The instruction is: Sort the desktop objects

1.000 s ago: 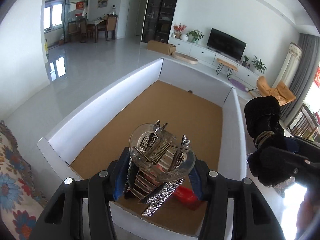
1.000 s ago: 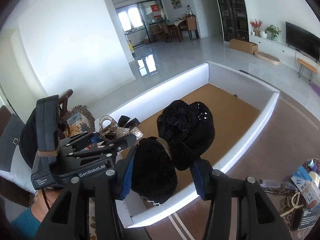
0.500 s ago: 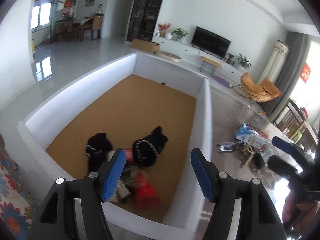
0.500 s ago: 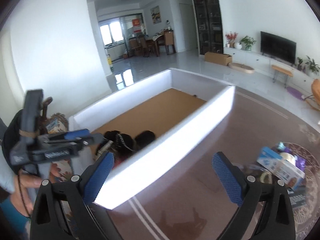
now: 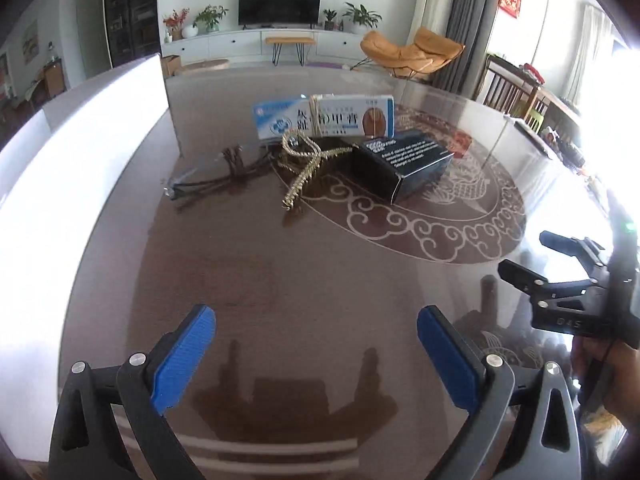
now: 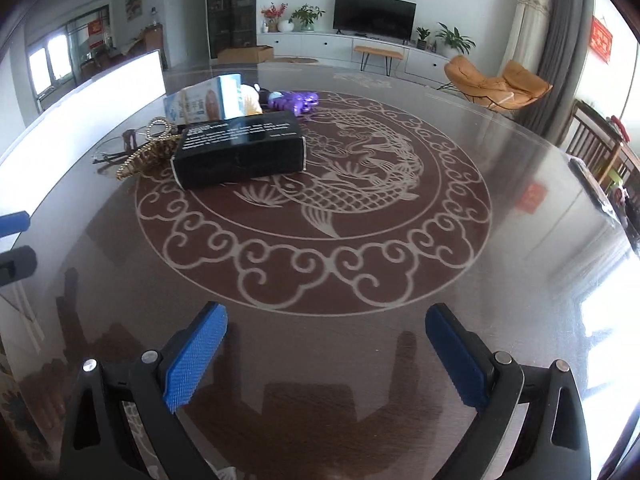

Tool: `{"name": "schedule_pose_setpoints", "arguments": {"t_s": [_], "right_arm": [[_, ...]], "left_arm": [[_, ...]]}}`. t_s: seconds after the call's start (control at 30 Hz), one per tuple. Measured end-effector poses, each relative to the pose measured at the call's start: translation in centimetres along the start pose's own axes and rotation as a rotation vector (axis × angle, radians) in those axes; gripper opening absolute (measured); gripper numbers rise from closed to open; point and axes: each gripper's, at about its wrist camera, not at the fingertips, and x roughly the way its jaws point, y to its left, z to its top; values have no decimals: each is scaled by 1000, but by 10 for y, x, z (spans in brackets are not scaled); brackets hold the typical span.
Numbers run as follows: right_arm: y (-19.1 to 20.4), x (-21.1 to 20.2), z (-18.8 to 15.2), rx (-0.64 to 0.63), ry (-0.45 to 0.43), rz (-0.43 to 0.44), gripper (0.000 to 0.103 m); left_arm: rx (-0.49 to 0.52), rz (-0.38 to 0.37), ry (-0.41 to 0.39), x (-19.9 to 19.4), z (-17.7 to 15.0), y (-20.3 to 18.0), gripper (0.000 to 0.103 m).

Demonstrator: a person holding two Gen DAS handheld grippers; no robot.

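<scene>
In the left wrist view, your left gripper (image 5: 316,354) has just been opening and stands released with nothing between its jaws; the white-walled sorting box (image 5: 80,140) is at the left. In the right wrist view, your right gripper (image 6: 326,360) is released too, also empty. The black rectangular carton (image 6: 240,152), gold glittery hair clip (image 6: 148,156), blue-white medicine box (image 6: 200,106) and purple plastic clip (image 6: 294,100) still wait on the glossy brown table (image 6: 500,240).

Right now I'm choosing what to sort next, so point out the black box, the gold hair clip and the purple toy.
black box (image 6: 240,152): right wrist view, on its front side face.
gold hair clip (image 5: 301,178): left wrist view, on its toothed lower arm.
purple toy (image 6: 294,101): right wrist view, on its body's middle.
</scene>
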Motion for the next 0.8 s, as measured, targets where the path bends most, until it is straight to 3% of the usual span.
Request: {"name": "schedule_pose_setpoints", "arguments": {"t_s": [0.1, 0.27, 0.8], "right_arm": [[-11, 2, 2, 51, 30, 14, 101], [-18, 6, 6, 64, 41, 15, 103], [-17, 7, 6, 63, 40, 15, 103]], "left_arm": [[-9, 29, 33, 32, 7, -11, 102], [47, 74, 15, 53, 23, -30, 103], [64, 60, -4, 46, 23, -27, 103]]}}
